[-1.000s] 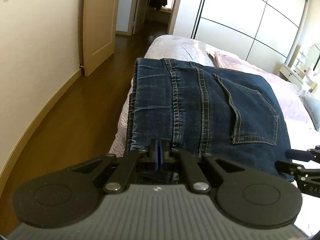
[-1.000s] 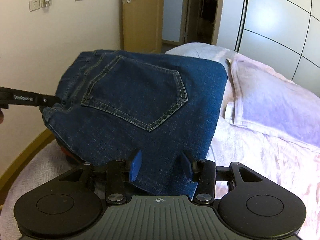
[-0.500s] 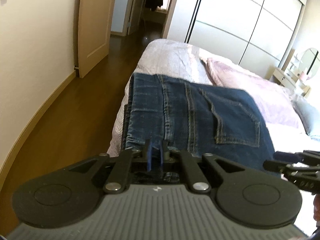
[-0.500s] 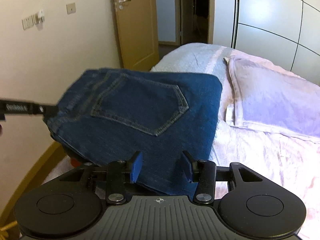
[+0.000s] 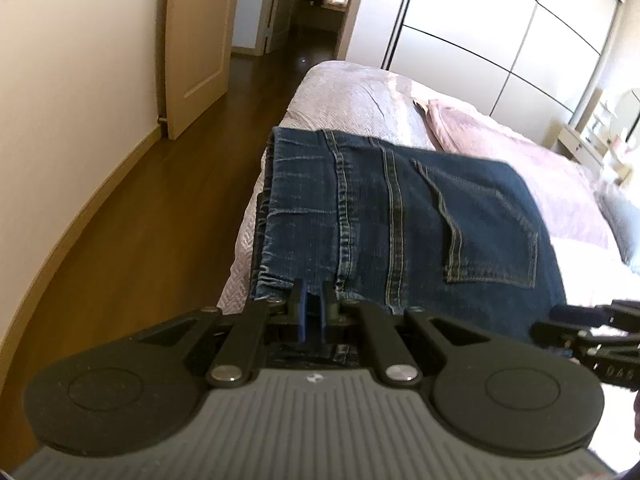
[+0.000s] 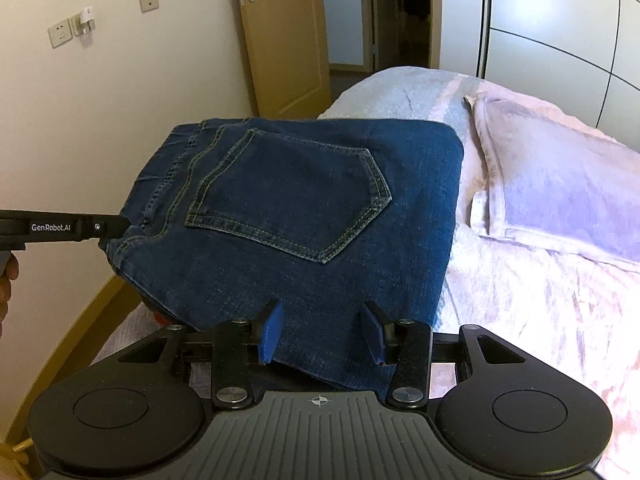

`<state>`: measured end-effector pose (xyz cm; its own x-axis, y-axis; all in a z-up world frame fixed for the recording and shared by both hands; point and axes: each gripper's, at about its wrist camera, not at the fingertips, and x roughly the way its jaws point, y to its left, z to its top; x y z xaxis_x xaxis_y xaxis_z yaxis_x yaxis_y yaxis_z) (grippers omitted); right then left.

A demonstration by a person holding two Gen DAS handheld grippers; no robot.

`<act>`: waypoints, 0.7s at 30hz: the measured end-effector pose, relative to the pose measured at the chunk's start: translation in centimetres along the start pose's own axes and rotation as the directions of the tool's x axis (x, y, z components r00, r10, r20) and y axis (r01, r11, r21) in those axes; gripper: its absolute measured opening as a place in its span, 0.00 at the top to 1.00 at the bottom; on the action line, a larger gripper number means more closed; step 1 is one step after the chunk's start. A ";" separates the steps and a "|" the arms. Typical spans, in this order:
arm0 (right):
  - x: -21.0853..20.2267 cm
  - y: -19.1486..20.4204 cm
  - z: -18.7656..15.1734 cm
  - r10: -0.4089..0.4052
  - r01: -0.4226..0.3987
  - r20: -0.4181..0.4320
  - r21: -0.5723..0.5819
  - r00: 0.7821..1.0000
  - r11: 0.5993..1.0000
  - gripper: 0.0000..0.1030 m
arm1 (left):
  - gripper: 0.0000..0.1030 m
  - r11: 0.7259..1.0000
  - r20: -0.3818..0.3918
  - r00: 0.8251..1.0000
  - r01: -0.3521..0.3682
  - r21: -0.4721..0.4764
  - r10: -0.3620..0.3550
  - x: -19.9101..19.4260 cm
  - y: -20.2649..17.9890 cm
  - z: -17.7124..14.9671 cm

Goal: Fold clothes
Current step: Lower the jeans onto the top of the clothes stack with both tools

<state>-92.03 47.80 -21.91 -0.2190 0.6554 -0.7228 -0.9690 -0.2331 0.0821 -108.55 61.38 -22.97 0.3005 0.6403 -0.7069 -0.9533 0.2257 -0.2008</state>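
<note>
Two grippers are being held at the near edge of a folded pair of jeans (image 5: 400,216), which is lying on a bed (image 5: 352,96) covered in a pale pink spread. The jeans are being shown back pocket (image 6: 288,196) upward, with one side reaching the bed's edge above the wooden floor (image 5: 132,216). The left gripper (image 5: 312,304) is being kept with its jaws almost together, pinched on the denim edge near the side seam. The right gripper (image 6: 320,332) is being held with its jaws apart; the near corner of the jeans is lying between the blue pads (image 6: 272,330), but the denim is not being pressed by them. In the right wrist view the left gripper is being seen reaching in from the left, its tip touching the jeans, with part of a hand (image 6: 6,280) at the frame's edge. A pink pillow (image 6: 560,184) is lying beside the jeans, apart from them. A door (image 5: 196,40) is being shown open beyond the bed.
</note>
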 end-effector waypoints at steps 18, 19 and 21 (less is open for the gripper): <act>5.9 1.0 4.7 -0.083 0.081 0.026 0.063 0.996 0.995 0.55 | 0.92 0.999 -0.030 0.999 0.012 0.036 -0.011 4.9 -1.5 3.8; 5.8 1.2 4.7 -0.082 0.080 0.023 0.051 0.996 0.995 0.55 | 0.92 0.999 -0.031 1.000 0.003 0.039 -0.002 5.0 -1.5 3.6; 5.6 1.6 5.0 -0.077 0.076 0.015 0.029 0.997 0.997 0.55 | 0.92 0.999 -0.044 0.999 -0.008 0.053 0.010 4.8 -1.7 4.2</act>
<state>-95.39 54.71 -22.43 -0.1459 0.6824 -0.7163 -0.9857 -0.1618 0.0466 -105.39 67.15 -23.13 0.2890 0.6096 -0.7382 -0.9526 0.2595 -0.1587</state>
